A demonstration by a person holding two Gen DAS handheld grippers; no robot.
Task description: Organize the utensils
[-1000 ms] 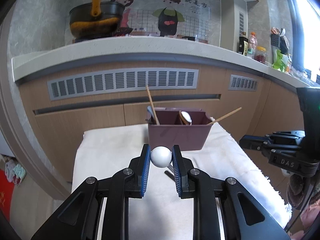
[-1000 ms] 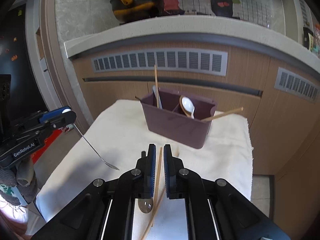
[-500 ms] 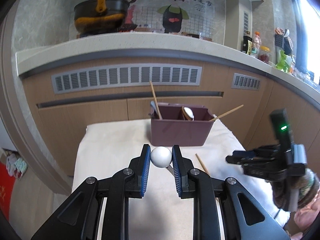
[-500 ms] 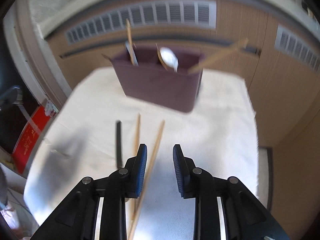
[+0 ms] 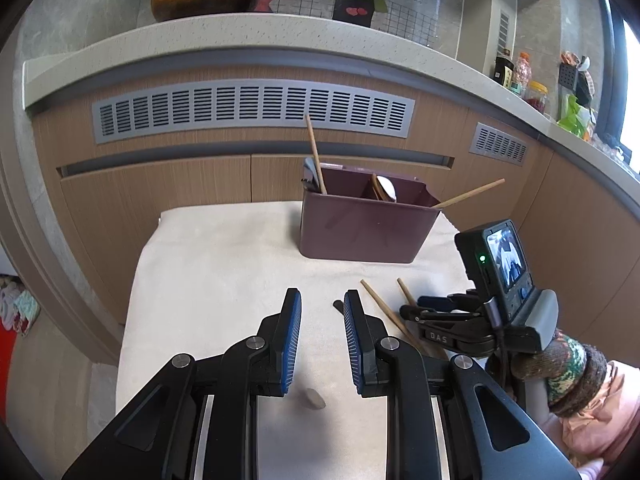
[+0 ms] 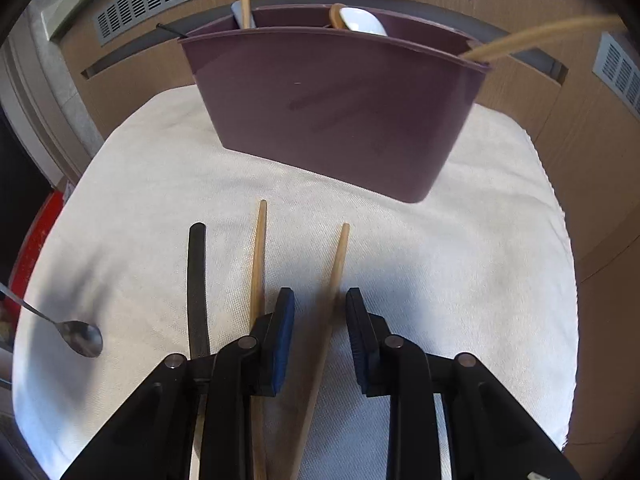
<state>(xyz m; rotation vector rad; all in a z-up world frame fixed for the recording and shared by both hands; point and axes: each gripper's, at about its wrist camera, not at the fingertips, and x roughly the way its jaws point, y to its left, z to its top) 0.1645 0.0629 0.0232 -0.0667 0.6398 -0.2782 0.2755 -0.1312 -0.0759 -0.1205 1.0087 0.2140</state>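
A purple utensil holder [image 5: 360, 232] [image 6: 340, 120] stands at the back of the white cloth [image 6: 460, 260], with a white spoon and chopsticks in it. Two wooden chopsticks [image 6: 258, 248] and a black handle [image 6: 197, 280] lie on the cloth. My right gripper [image 6: 319, 292] [image 5: 412, 306] is low over them; its jaws are closing around the right chopstick [image 6: 340, 264], and the pads are clear of it. My left gripper [image 5: 322, 294] has its jaws apart with nothing between them. A metal spoon [image 6: 80, 338] rests its bowl [image 5: 314, 398] on the cloth under that gripper; its handle end is hidden.
Wooden cabinets with grey vents and a stone counter [image 5: 240, 36] rise behind the table. The cloth's edges drop off at left and right. A hand in a knitted sleeve [image 5: 576, 372] holds the right gripper. Something red [image 6: 36, 240] lies on the floor at left.
The spoon's white ball end has left the left jaws. The right gripper has sunk to the chopsticks, and its shut jaws have opened around one.
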